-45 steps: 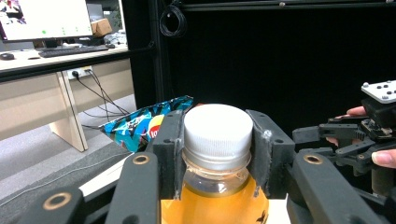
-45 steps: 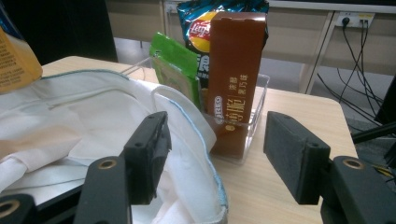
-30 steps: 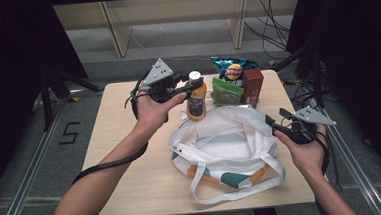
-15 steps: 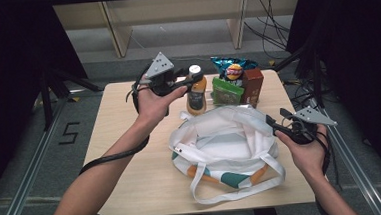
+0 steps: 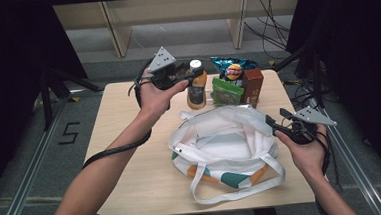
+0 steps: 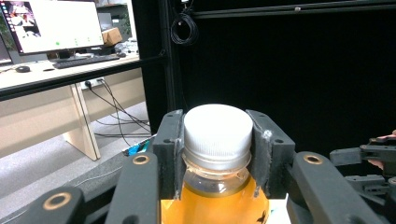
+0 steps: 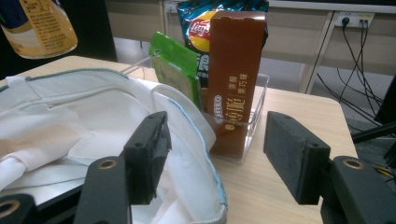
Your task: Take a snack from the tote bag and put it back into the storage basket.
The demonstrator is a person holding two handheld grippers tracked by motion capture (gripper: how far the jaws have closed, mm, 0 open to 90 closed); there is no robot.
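The bottle (image 5: 196, 89) is held by its white cap (image 6: 218, 128) between the fingers of the left gripper (image 5: 189, 77), lifted off the tabletop (image 5: 130, 141) at the far side beyond the bag (image 5: 221, 145); its long axis is upright, cap uppermost. Because only the smooth cap is clamped, the heavy bottle could be swung or slipped loose and dropped outside the bag. The right gripper (image 7: 215, 154) is kept wide at the bag's right rim, one finger inside, nothing squeezed.

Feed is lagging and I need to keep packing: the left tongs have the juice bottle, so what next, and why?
Probably carry the bottle over the bag mouth and lower it in. The left tongs clamp its white cap, it hangs off the table, and the bag lies open.
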